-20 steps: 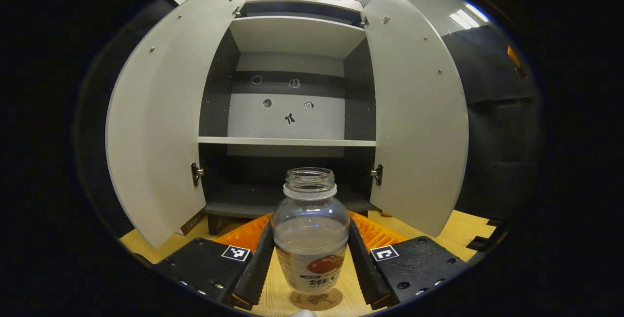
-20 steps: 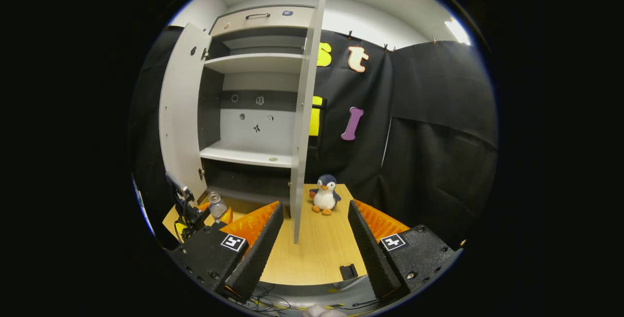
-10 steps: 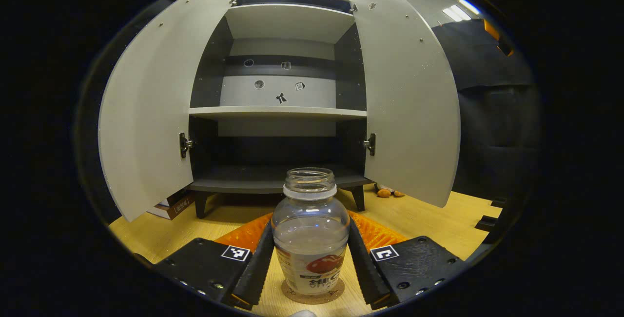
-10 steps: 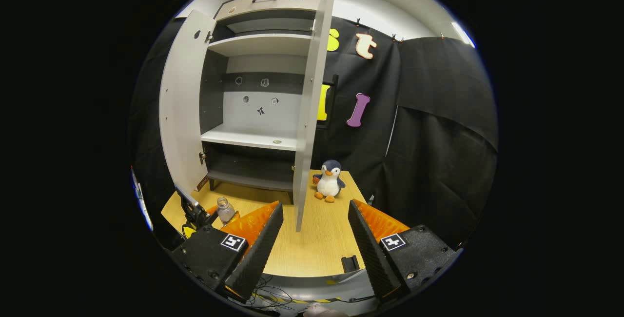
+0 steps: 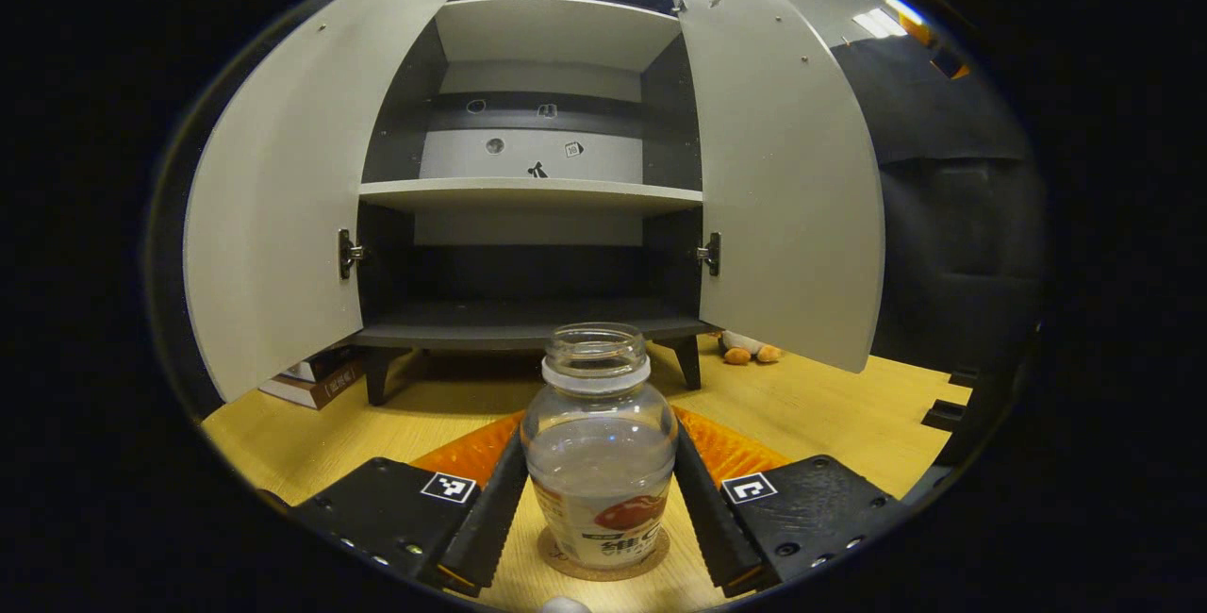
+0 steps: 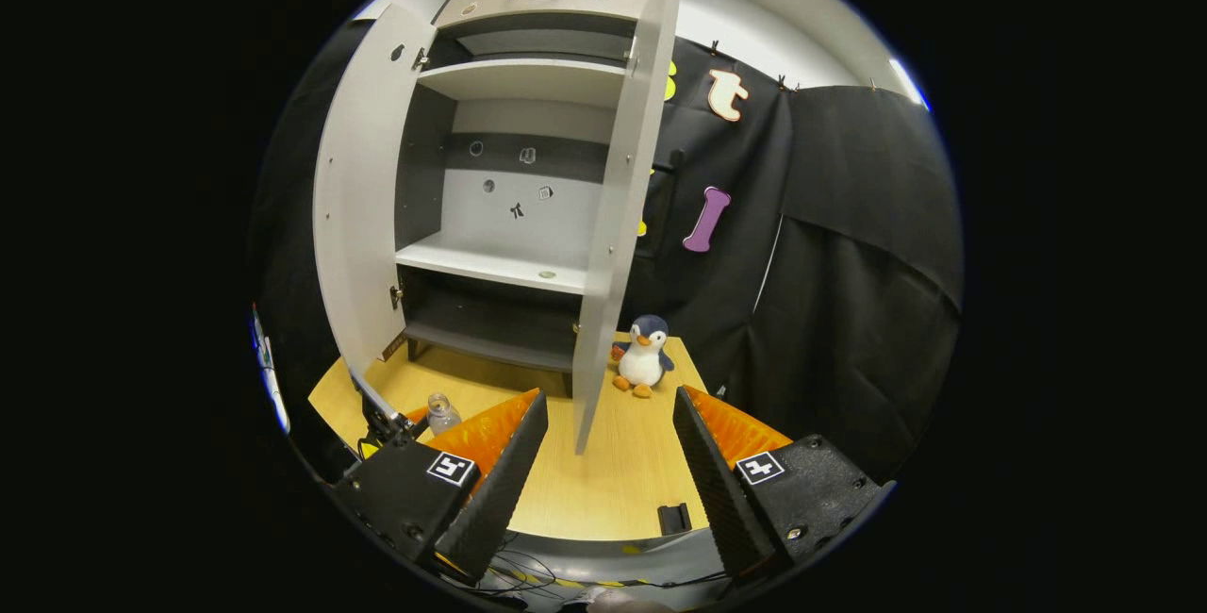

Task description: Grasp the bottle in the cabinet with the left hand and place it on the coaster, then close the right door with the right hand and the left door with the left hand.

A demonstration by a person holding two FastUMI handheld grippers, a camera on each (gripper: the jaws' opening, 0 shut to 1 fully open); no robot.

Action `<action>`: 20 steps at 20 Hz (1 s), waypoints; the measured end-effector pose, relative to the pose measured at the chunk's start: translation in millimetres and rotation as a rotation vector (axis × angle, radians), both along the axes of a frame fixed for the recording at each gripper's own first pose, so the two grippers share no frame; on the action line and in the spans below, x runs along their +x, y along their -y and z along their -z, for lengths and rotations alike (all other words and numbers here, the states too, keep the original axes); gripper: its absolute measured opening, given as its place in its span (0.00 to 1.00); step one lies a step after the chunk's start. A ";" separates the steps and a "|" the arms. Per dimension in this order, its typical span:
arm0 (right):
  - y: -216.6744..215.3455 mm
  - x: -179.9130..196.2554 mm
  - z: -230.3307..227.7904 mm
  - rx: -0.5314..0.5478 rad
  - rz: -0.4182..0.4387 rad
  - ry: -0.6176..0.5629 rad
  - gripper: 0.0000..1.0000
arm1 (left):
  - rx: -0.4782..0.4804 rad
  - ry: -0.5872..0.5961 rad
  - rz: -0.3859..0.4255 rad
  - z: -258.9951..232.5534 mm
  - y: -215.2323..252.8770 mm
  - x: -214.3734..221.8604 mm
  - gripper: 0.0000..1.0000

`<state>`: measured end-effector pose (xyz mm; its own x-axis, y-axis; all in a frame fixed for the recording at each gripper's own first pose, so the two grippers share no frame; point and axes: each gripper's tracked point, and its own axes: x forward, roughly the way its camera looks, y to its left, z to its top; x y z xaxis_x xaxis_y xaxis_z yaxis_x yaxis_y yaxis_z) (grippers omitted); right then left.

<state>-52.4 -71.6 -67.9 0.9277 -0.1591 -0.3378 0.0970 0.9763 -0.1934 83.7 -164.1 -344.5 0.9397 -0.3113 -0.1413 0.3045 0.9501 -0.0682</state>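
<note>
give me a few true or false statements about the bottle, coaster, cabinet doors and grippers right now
1. The bottle stands upright on the coaster. True.
2. The bottle has a cap on. False: its mouth is open, no cap.
3. Both cabinet doors are closed. False: the left door and the right door both stand open.
4. The left gripper has a finger on each side of the bottle. True.
5. The right gripper grips the right door's edge. False: its fingers are spread apart and hold nothing; the door's edge stands beyond them.
6. A toy penguin sits on the table beside the cabinet. True.
</note>
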 end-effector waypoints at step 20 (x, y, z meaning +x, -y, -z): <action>-0.8 4.8 -47.1 0.116 -0.010 0.205 0.83 | 0.054 0.175 -0.101 -228.4 -59.0 -19.6 0.96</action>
